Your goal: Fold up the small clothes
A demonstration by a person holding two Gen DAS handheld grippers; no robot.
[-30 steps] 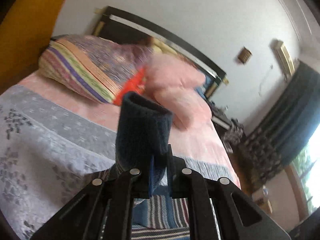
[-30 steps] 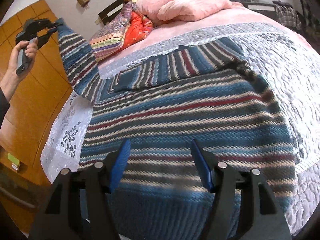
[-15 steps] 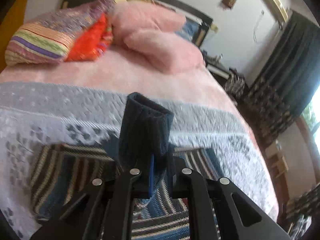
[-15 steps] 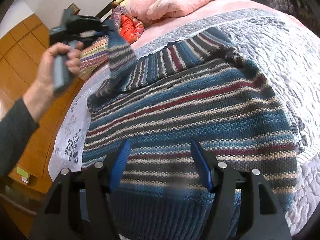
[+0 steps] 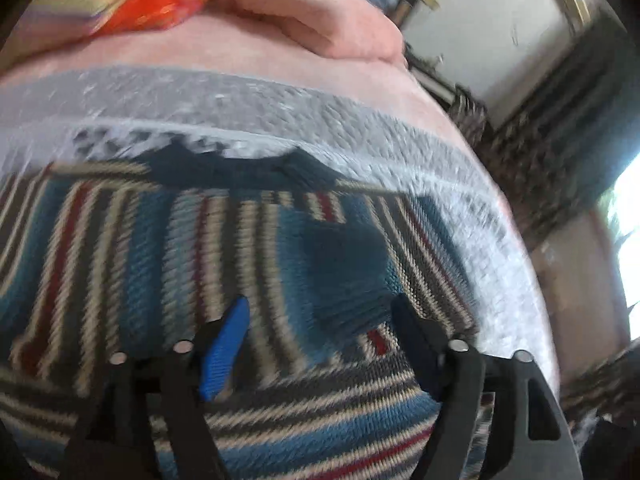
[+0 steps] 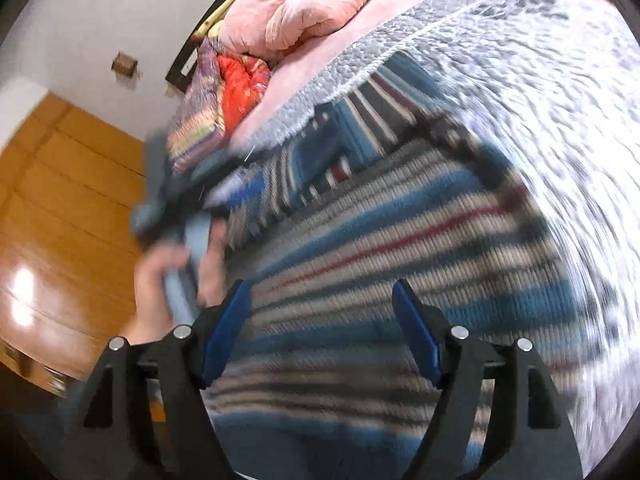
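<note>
Striped blue, cream and red knitted sweater (image 5: 280,248): spread on grey quilted bedspread (image 5: 360,120). Left gripper (image 5: 320,320) and right gripper (image 6: 322,304): jaws apart, empty. Right view alone shows hand (image 6: 160,280) gripping left tool; orange wooden wardrobe (image 6: 60,200) far left.

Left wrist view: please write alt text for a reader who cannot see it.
The left tongs hang open and empty just above a striped knitted sweater spread on a grey quilted bedspread. Pink pillows lie at the head of the bed, and the picture is motion-blurred.
</note>
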